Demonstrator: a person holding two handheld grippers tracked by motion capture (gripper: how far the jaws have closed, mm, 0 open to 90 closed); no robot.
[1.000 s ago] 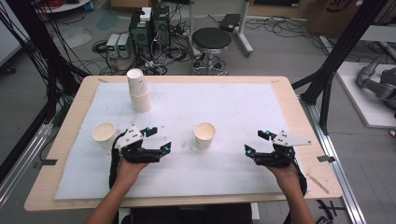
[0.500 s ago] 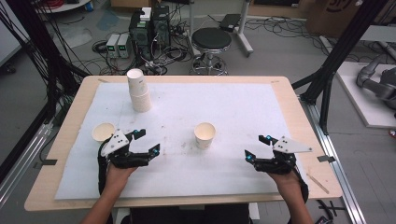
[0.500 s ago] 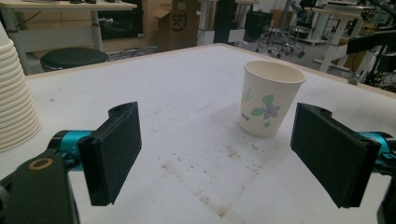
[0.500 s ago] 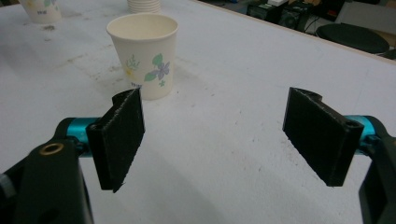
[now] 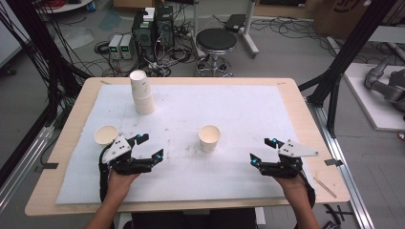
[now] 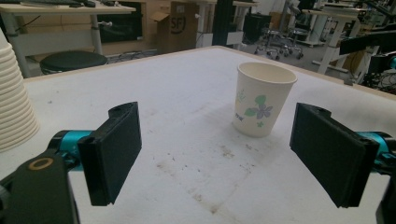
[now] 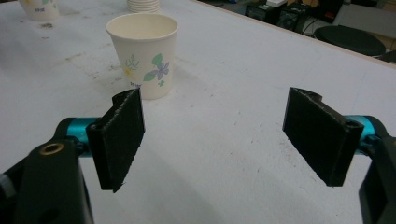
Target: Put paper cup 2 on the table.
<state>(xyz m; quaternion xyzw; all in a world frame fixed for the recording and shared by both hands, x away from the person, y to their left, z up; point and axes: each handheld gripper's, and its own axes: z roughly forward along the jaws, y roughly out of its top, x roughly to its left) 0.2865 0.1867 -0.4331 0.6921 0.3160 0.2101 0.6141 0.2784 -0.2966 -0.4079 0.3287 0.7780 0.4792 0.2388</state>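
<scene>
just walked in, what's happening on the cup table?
A person holds a gripper in each hand above a white mat. The left gripper and right gripper are both open and hold nothing. Between them stands a paper cup, upright; another cup sits beside the left gripper, and a cup stack stands farther back.

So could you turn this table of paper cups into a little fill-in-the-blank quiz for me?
1. The single cup in the middle of the table stands ____ with its mouth facing up.
2. At the far left of the white mat, a stack of cups stands with mouths facing ____.
3. The left gripper and right gripper both have their jaws ____, with nothing between them.
4. The print on the middle cup shows a ____.

Missing words: upright; up; open; flower
</scene>
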